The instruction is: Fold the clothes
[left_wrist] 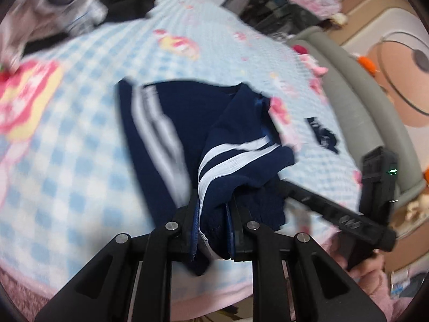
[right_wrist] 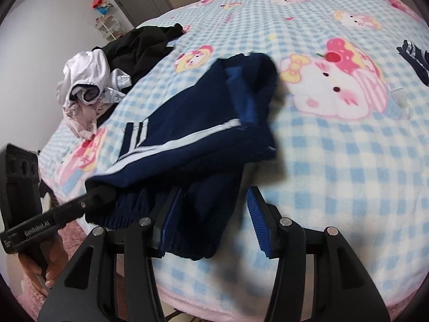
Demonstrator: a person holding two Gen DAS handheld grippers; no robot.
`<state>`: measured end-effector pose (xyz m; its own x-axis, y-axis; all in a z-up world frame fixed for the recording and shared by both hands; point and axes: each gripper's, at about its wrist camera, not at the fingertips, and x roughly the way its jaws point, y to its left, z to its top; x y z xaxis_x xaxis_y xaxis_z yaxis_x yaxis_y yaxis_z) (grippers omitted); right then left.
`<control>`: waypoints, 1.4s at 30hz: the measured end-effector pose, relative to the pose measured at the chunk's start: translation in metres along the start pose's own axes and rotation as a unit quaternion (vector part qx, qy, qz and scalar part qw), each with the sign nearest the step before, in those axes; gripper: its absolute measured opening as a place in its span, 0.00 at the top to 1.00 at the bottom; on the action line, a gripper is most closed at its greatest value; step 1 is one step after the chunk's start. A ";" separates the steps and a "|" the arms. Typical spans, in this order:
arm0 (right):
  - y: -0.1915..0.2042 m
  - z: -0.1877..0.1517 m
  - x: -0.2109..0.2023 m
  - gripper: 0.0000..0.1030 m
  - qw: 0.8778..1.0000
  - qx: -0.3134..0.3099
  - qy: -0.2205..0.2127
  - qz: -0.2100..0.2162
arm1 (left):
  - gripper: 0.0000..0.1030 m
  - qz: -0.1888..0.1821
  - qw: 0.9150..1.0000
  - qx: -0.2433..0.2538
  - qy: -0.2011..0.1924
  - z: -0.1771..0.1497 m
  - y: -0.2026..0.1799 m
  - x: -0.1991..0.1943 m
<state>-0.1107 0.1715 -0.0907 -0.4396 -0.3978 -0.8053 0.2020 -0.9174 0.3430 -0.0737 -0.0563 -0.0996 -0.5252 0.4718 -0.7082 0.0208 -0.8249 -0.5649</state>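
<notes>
At the near edge of the bed (right_wrist: 348,177) we have both grippers on the navy track garment (right_wrist: 187,139), which lies on the checked blanket from that edge toward the middle. Our left gripper (left_wrist: 211,228) is clamped on a bunched hem of it, white stripes running up out of the pinch. Our right gripper (right_wrist: 207,228) stands apart: the fabric drapes against its left pad, while the right pad is bare and clear of the cloth, so on this side we hold nothing.

We judge the risk to be a lopsided fold: with only one corner gripped, lifting now would drag the garment askew and let the loose side slump off the bed's near edge. The thick wad in our left pinch could also slip out if we pull hard.

Farther on, a heap of black and white clothes (right_wrist: 107,64) sits toward the bed's far left corner, well apart. A small dark striped item (right_wrist: 414,59) lies by the right edge. Neither blocks the fold; the blanket beyond the garment is free.
</notes>
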 end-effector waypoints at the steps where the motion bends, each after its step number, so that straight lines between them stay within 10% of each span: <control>1: -0.001 -0.001 0.000 0.51 1.000 0.007 -0.001 0.001 | 0.83 -0.002 1.000 -0.007 0.004 -0.002 0.004 0.001; 23: -0.004 -0.018 0.008 0.51 0.999 0.026 0.013 0.022 | 0.83 -0.040 0.998 -0.026 0.034 -0.016 0.016 0.010; 28: -0.018 -0.018 0.012 0.50 0.999 0.040 0.011 -0.014 | 0.70 -0.060 0.995 -0.066 0.034 -0.016 0.031 0.001; 35: -0.007 -0.011 0.012 0.49 0.999 0.023 0.020 0.041 | 0.55 -0.062 0.994 -0.069 0.051 -0.022 0.032 0.005; 42: -0.002 0.007 0.053 0.51 0.997 0.017 0.062 0.046 | 0.58 -0.061 0.995 -0.056 0.052 -0.018 0.025 0.019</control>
<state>-0.1403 0.1527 -0.1306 -0.3086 -0.4784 -0.8221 0.2066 -0.8774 0.4330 -0.0674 -0.0624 -0.1352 -0.4391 0.6014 -0.6675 0.0588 -0.7221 -0.6893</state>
